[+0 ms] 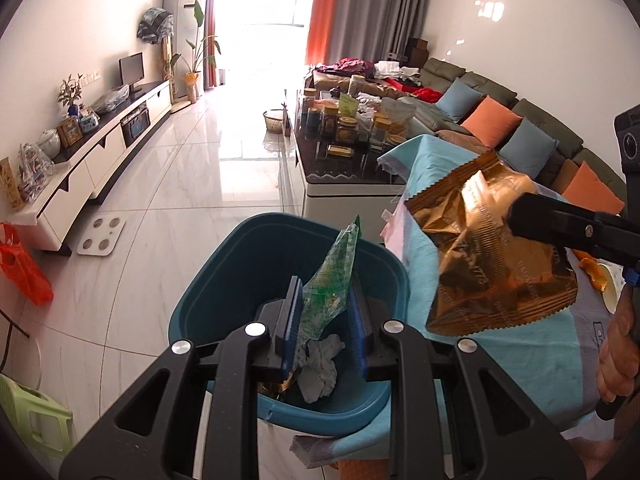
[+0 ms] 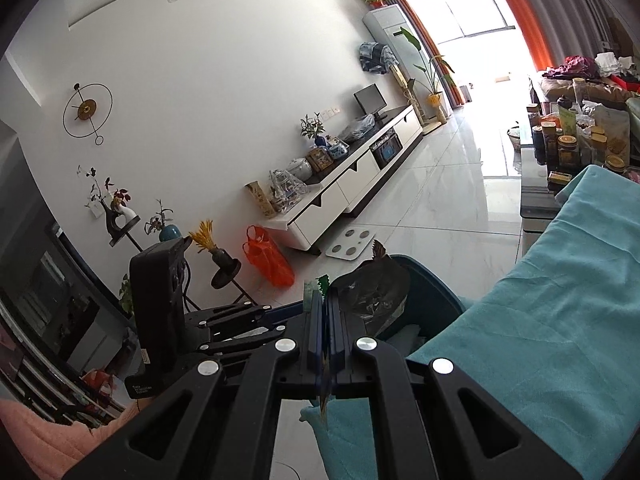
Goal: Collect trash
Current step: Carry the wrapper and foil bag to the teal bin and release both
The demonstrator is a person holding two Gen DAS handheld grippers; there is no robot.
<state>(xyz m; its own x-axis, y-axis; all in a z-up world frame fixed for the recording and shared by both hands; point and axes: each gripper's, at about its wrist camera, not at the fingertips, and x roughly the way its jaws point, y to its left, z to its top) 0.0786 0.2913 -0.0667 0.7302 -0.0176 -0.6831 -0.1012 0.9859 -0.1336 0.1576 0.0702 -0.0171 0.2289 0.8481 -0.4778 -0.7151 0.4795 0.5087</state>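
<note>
now left tongs point(image 1: 326, 312) pinch green wrapper point(image 1: 334, 280) over bin point(image 1: 240, 264); right tongs point(image 2: 326, 320) clamp gold wrapper point(image 1: 492, 256) alongside.

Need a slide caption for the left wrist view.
Left tongs hold a green wrapper over the teal bin; right tongs bring a gold wrapper.

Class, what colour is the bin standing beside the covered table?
Dark teal bin, clearest in the left wrist view.

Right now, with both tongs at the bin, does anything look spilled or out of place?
Nothing spilled. Both wrappers are still gripped: the green wrapper in the left tongs over the teal bin, the gold wrapper in the right tongs beside the bin, over the tablecloth.
</note>
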